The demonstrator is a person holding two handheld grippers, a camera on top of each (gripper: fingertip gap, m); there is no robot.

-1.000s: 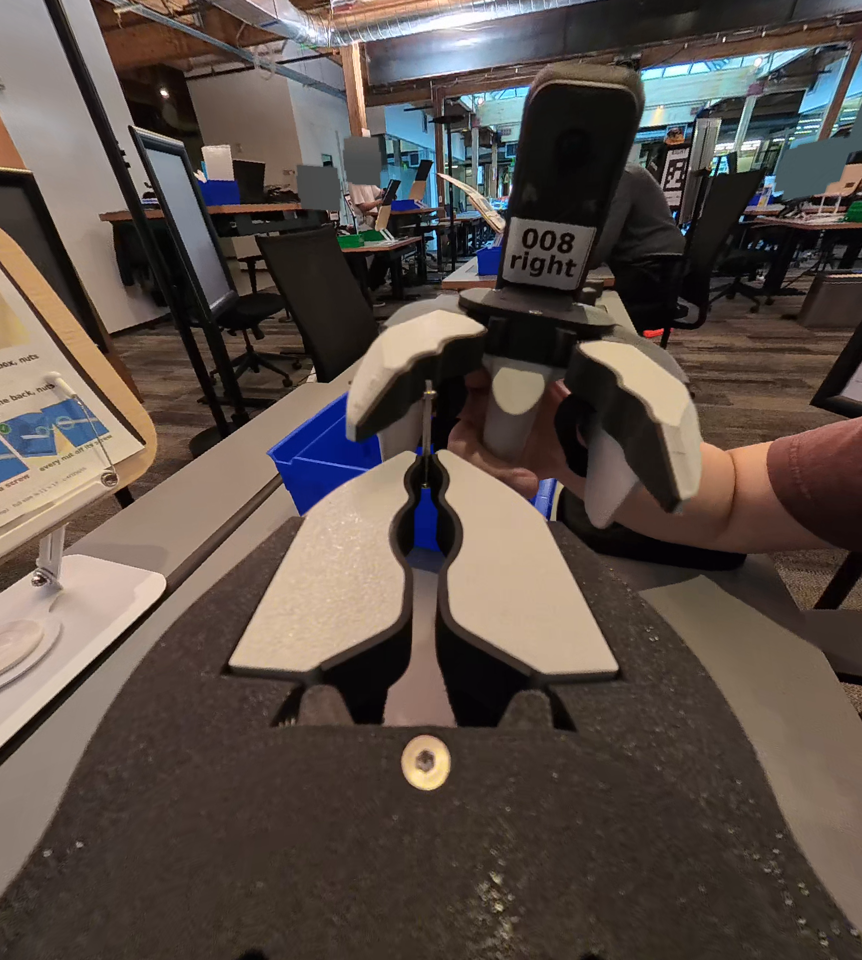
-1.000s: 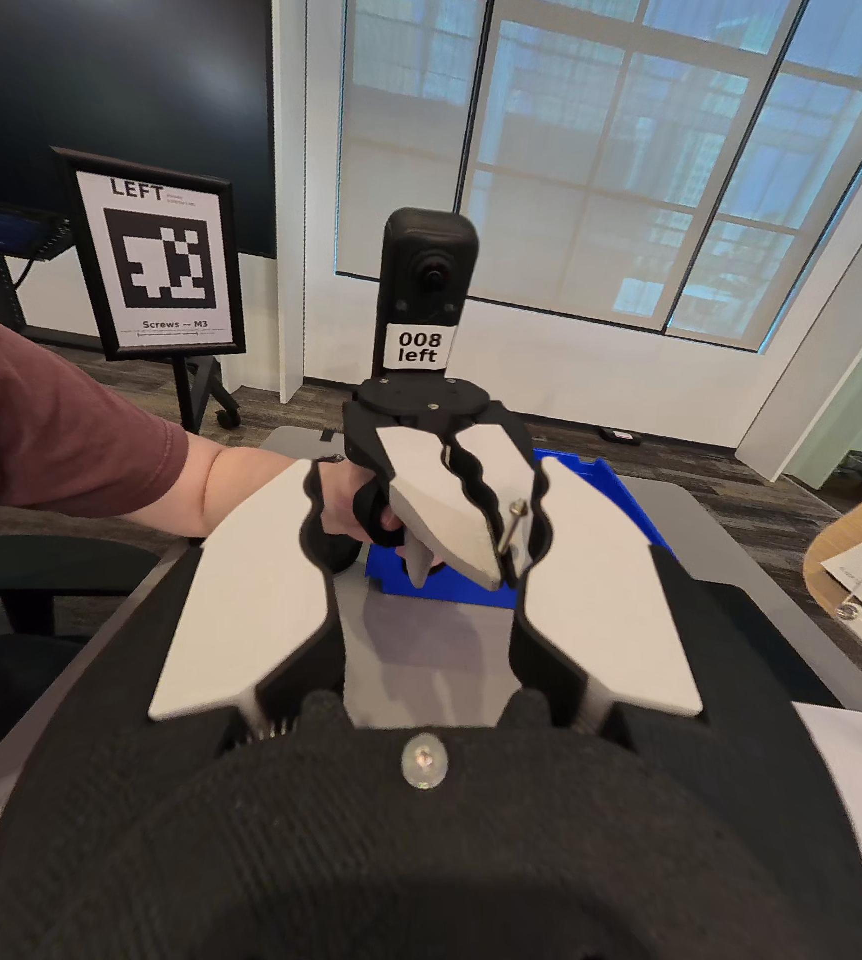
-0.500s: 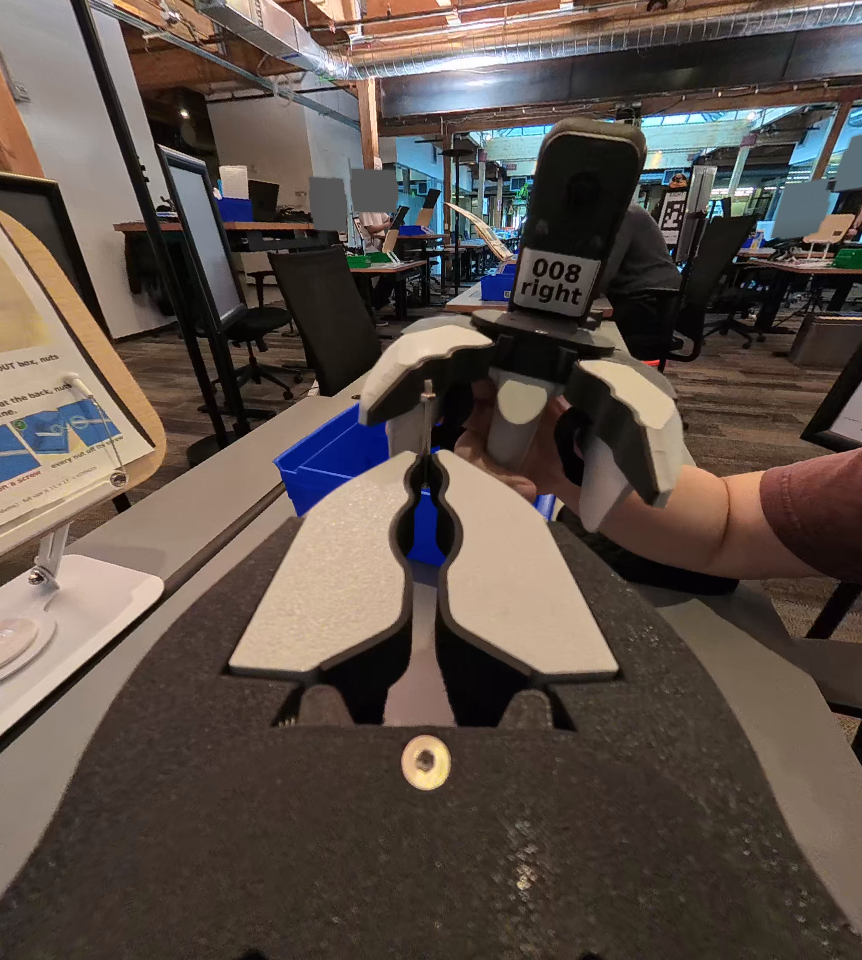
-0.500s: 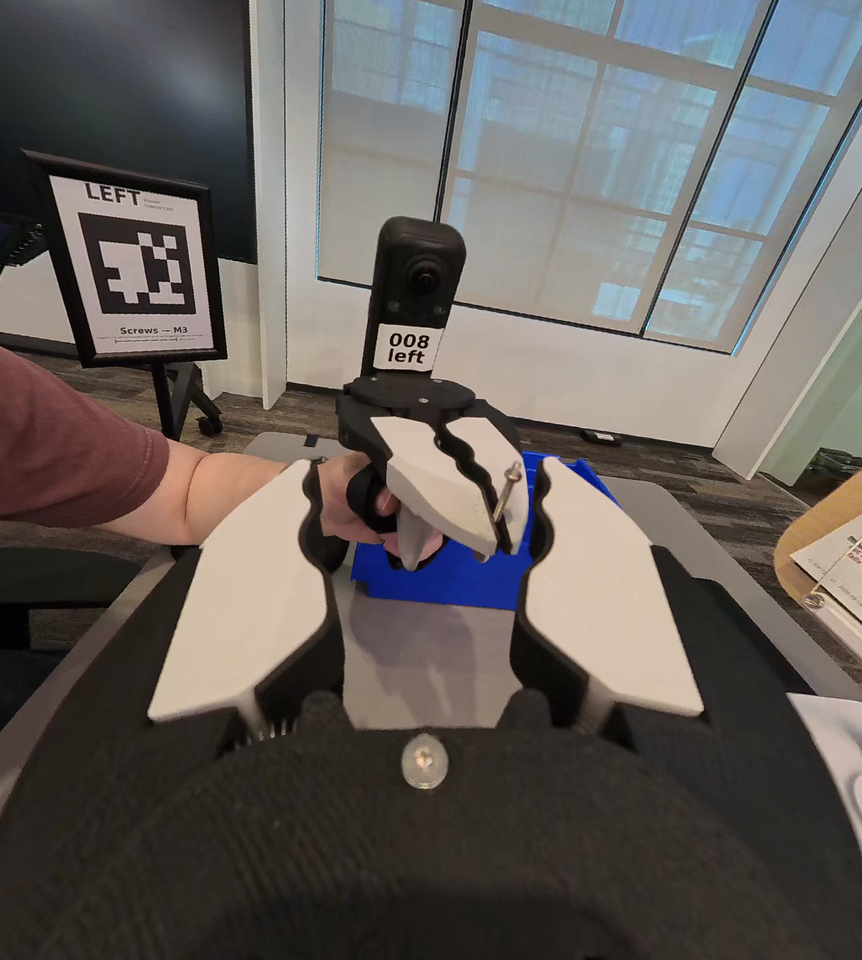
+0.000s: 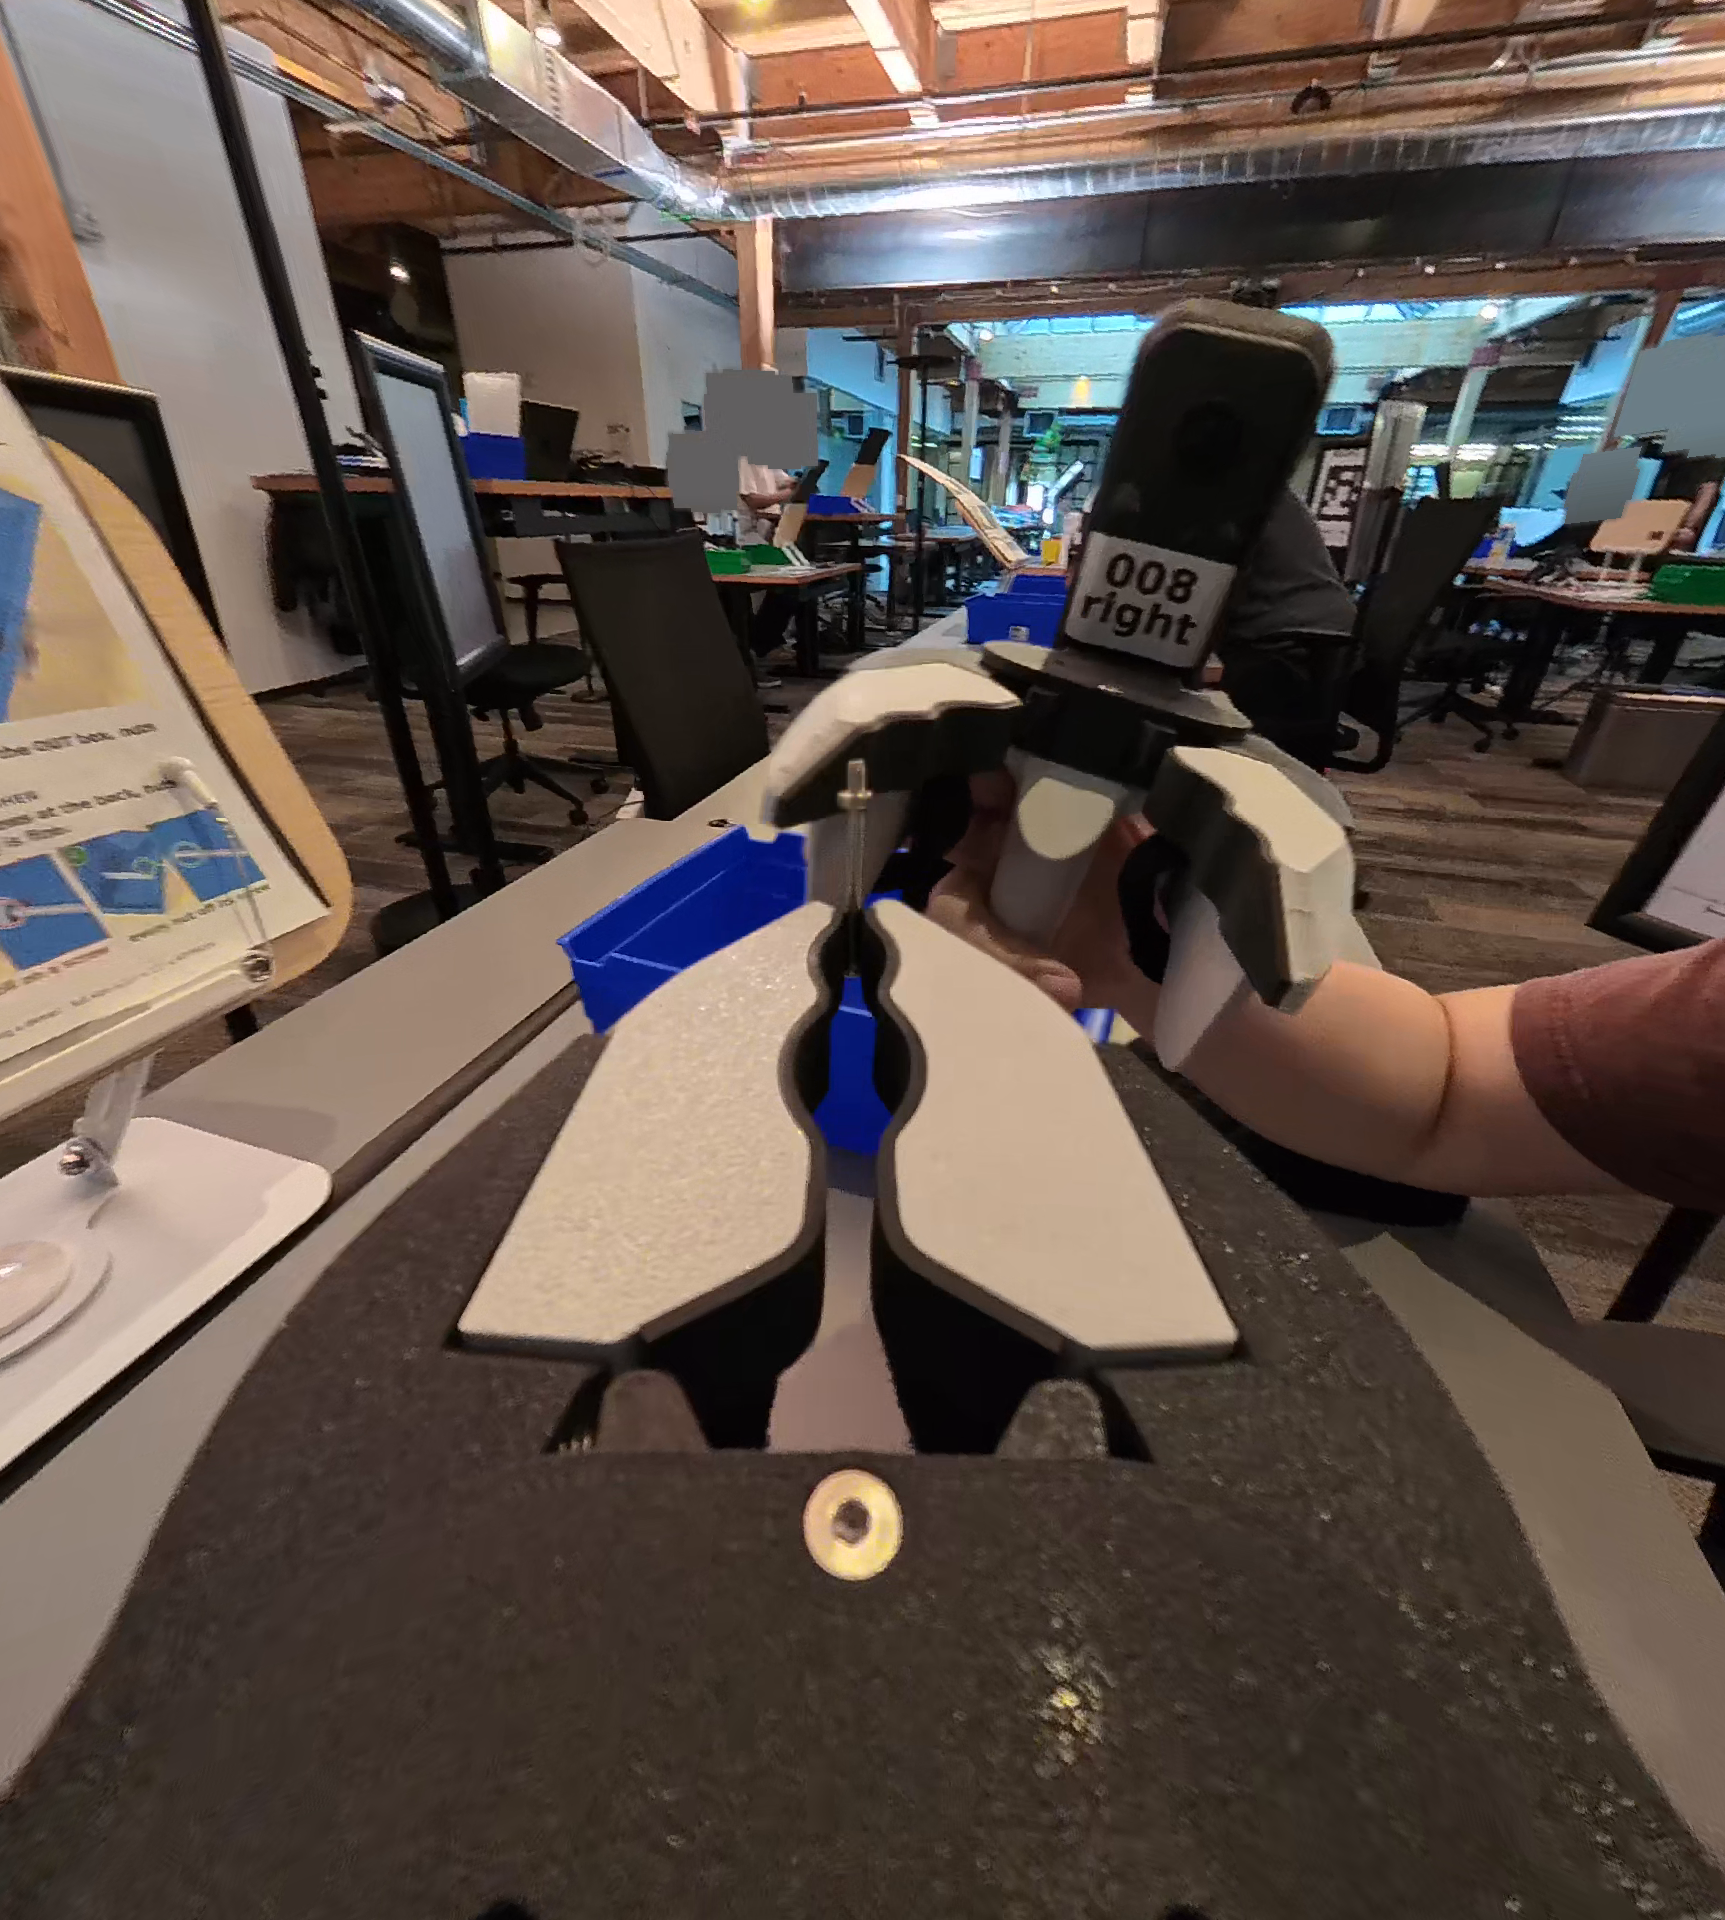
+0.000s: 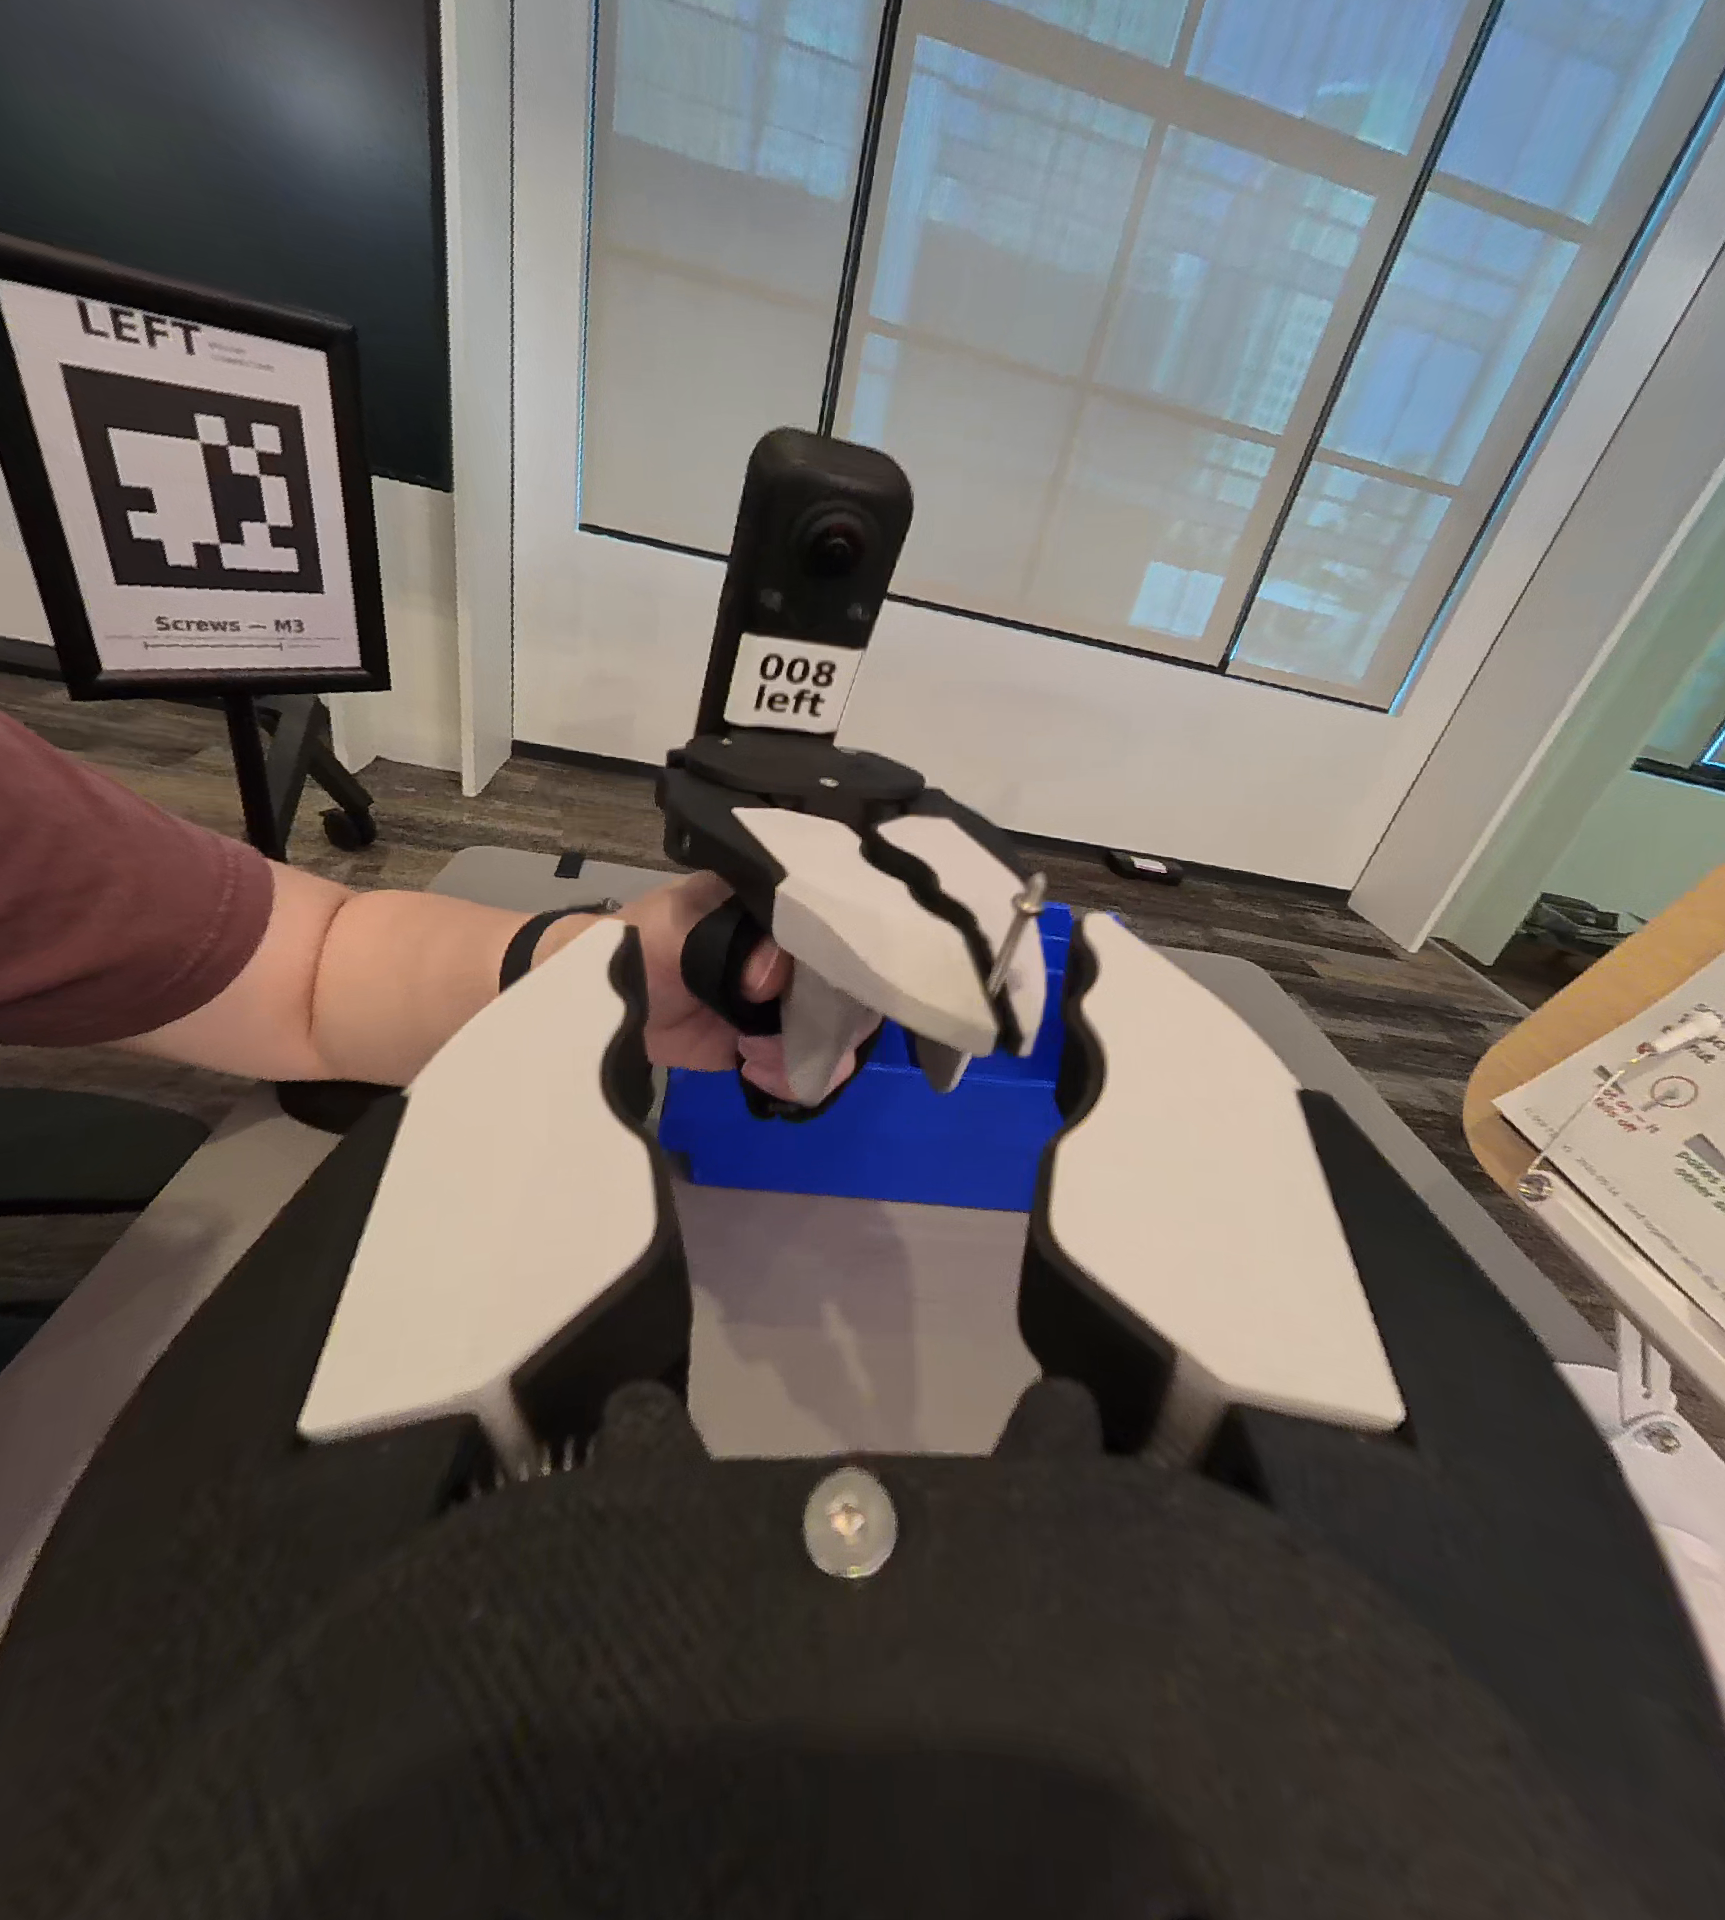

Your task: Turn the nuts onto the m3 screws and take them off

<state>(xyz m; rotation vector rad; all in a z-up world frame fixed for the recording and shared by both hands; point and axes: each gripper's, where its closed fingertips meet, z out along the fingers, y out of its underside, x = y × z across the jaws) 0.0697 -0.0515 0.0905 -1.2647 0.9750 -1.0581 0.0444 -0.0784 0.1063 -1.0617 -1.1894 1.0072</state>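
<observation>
My left gripper [image 5: 853, 920] is shut on a thin metal screw [image 5: 853, 862], which stands up from its tips. A small wider piece sits near the screw's top; I cannot tell whether it is a head or a nut. My right gripper [image 5: 1034, 894] faces it, held by a hand, and is open. In the right wrist view my right gripper [image 6: 853, 935] is open and empty. The left gripper [image 6: 993, 1023] and the screw [image 6: 1012, 935] sit between its fingers, close to the right-hand finger [image 6: 1201, 1143]. A blue bin [image 6: 858, 1153] lies just below both grippers.
The blue bin [image 5: 671, 935] sits on a grey table [image 5: 422, 1049]. An instruction board on a white stand [image 5: 58, 831] is at the table's side and also shows in the right wrist view [image 6: 1668, 1122]. A framed marker sign [image 6: 203, 488] and an office chair [image 5: 671, 665] stand beyond the table.
Both grippers have risen and tilted up a little above the bin. The left stays shut on the screw and the right stays open around it.
</observation>
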